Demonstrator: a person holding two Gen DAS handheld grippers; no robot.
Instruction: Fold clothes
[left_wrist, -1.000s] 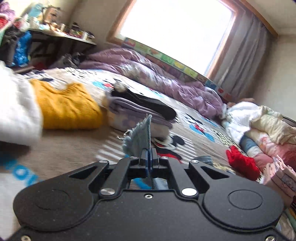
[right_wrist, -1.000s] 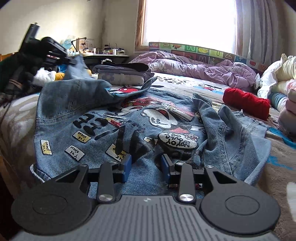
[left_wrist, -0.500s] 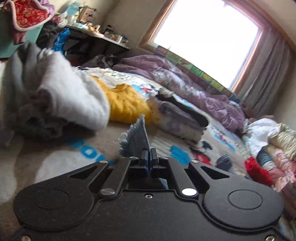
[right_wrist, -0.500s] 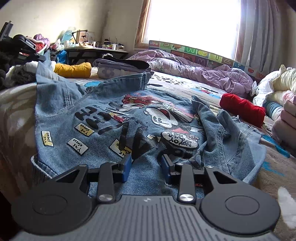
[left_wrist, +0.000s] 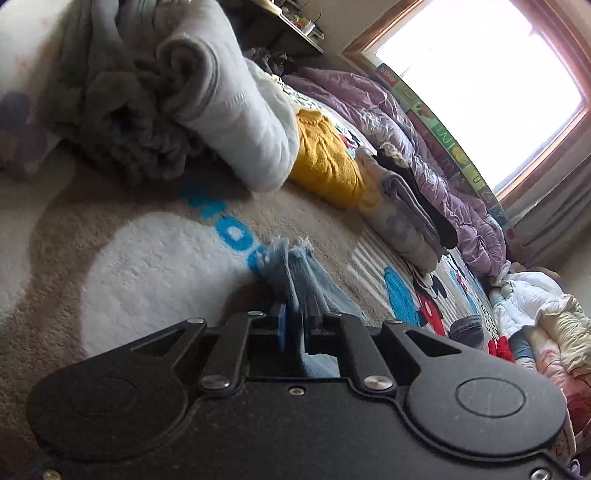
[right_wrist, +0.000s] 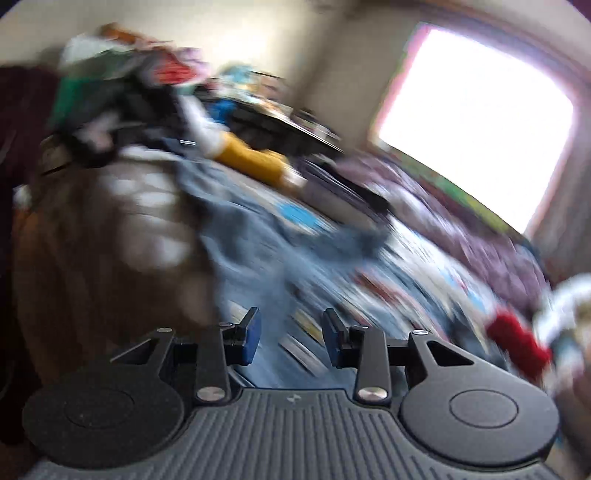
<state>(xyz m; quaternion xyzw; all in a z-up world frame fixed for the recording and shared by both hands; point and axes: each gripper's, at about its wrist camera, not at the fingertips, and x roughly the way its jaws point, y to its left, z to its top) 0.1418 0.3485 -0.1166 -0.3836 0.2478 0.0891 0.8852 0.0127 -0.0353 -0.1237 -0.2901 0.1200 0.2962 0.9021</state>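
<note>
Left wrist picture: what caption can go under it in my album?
Left gripper pinching a frayed denim edge above the cartoon blanket.

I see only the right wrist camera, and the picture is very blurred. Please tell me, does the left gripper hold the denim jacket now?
Observer: Yes. The left gripper is shut on a frayed edge of the denim jacket.
Operator: What lies in front of that gripper?
Observer: A rolled white and grey blanket, on the bed cover.
Operator: And beyond the blanket?
Observer: A folded yellow sweater, beside the blanket.
</note>
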